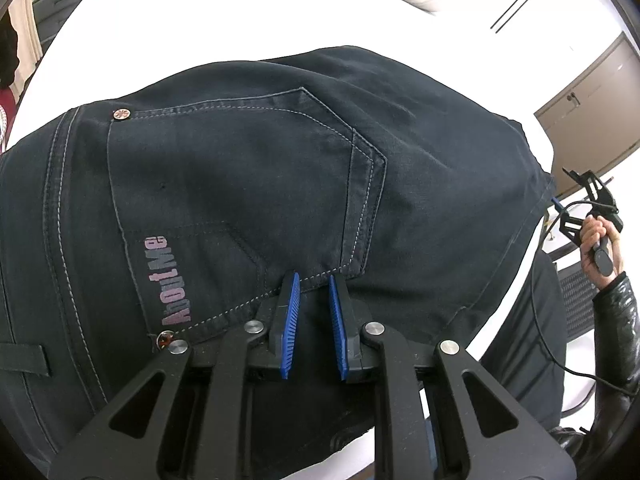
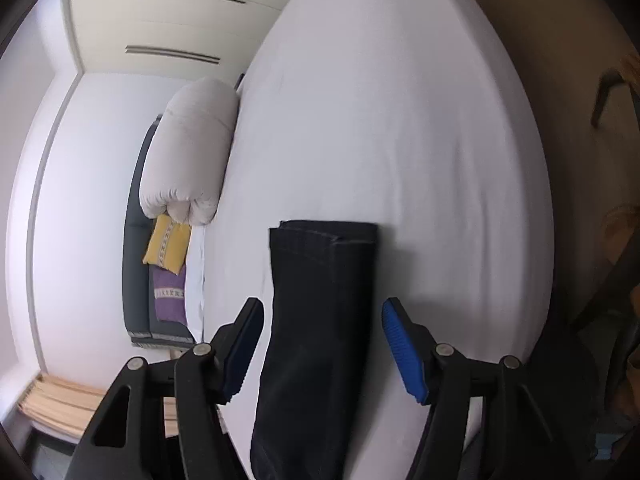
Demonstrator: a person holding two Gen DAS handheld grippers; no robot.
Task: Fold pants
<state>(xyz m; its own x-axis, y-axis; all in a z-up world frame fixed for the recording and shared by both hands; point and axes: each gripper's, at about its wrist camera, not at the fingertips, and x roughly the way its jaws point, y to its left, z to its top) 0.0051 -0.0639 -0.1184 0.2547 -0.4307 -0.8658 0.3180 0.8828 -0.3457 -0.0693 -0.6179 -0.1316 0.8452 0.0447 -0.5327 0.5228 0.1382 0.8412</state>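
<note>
Up close, left gripper (image 1: 312,280) pinching dark pants (image 1: 248,184), waistband cut off, right gripper (image 2: 322,308) spread, fabric untouched.

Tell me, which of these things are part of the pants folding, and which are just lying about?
Part of the job:
- dark pants spread on the white bed
- left gripper, nearly shut at the pants' waist
- right gripper, jaws open around a pant leg

Just lying about:
- rolled white duvet
- yellow cushion
- purple cushion
- cabinet
</note>
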